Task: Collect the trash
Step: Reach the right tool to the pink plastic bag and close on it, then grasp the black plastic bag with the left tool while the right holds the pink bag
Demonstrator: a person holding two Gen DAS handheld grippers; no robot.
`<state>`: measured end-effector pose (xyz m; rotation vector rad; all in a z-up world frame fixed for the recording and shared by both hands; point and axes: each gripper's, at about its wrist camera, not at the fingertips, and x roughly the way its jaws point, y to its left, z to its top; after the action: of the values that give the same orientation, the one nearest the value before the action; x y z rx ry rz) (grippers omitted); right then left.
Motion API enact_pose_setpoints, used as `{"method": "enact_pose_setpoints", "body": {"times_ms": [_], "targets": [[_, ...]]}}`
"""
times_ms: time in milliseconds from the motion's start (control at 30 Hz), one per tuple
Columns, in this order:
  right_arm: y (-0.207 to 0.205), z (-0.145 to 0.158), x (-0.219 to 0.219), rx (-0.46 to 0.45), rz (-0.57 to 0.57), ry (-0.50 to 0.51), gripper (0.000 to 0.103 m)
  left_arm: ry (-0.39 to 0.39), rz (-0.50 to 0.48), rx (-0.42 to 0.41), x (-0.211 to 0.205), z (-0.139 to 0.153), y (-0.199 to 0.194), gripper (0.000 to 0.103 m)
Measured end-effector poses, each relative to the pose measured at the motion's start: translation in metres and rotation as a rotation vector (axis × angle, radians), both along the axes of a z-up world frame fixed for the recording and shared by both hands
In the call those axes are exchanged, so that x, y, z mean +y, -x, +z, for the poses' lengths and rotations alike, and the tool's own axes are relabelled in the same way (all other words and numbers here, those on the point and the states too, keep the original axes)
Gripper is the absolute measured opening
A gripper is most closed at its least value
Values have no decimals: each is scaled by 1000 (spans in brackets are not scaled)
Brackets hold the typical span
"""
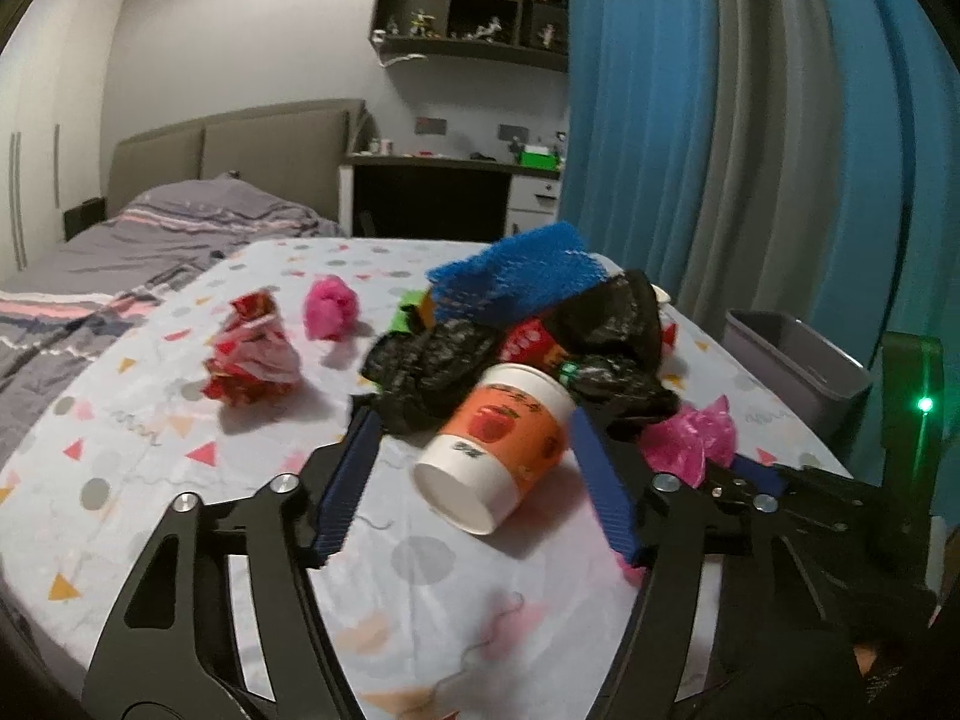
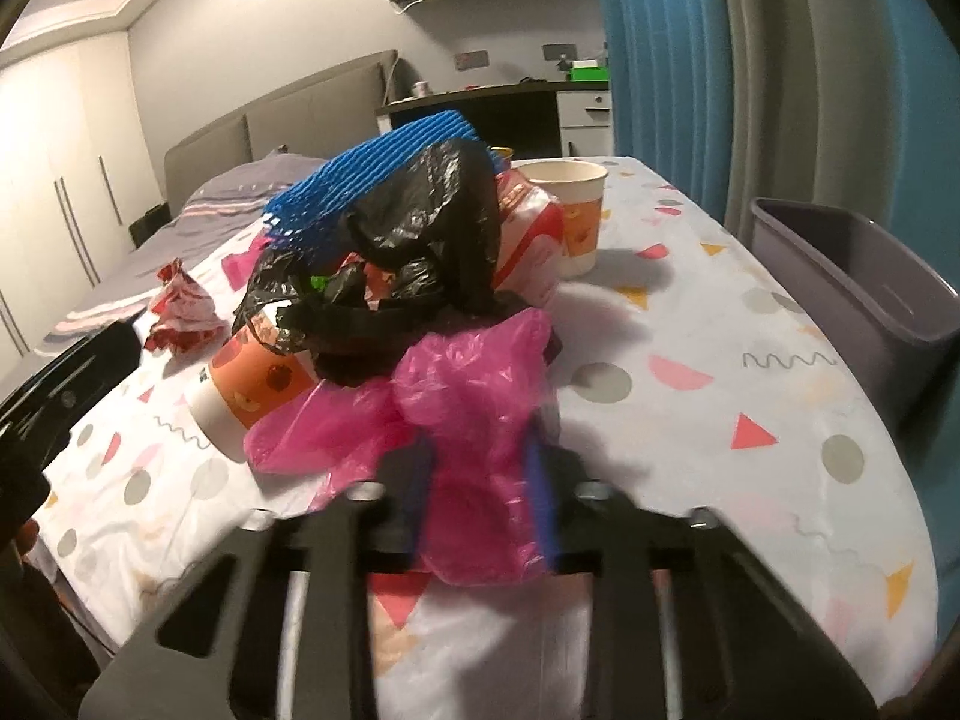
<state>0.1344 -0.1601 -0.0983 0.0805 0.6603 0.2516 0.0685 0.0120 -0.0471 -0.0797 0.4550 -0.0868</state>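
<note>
left claw (image 1: 474,468) jaws apart; right claw (image 2: 480,480) clamped

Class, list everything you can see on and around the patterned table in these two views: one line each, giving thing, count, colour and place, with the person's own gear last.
paper cup lying on its side: 1, orange and white, near edge, between the left gripper's fingers
upright paper cup: 1, orange and white, far side of pile
black plastic bags: several, black, pile centre
blue foam net: 1, blue, atop pile
pink plastic bag: 1, pink, near edge, pinched
pink wad: 1, pink, left of pile
red wrapper: 1, red and white, far left
bin: 1, grey, right of table
table: 1, white with coloured shapes
bed: 1, grey striped, behind
curtain: 1, blue
left gripper: black, blue pads, open
right gripper: black, shut on pink plastic bag
</note>
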Motion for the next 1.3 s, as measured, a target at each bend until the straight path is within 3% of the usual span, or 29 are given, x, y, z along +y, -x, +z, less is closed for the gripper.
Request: {"method": "enact_pose_setpoints", "body": {"times_ms": [167, 533, 800, 1033, 1300], "targets": [[8, 5, -12, -28, -19, -7, 14, 20, -55, 19, -12, -2, -7, 53], [27, 16, -48, -88, -115, 21, 14, 64, -180, 50, -47, -10, -17, 54], [35, 18, -79, -99, -185, 6, 14, 17, -253, 114, -70, -24, -21, 54], [41, 21, -92, -108, -197, 5, 14, -58, -286, 232, -93, -45, -39, 53], [43, 26, -92, -116, -200, 14, 14, -70, -298, 324, -98, -59, -51, 14]]}}
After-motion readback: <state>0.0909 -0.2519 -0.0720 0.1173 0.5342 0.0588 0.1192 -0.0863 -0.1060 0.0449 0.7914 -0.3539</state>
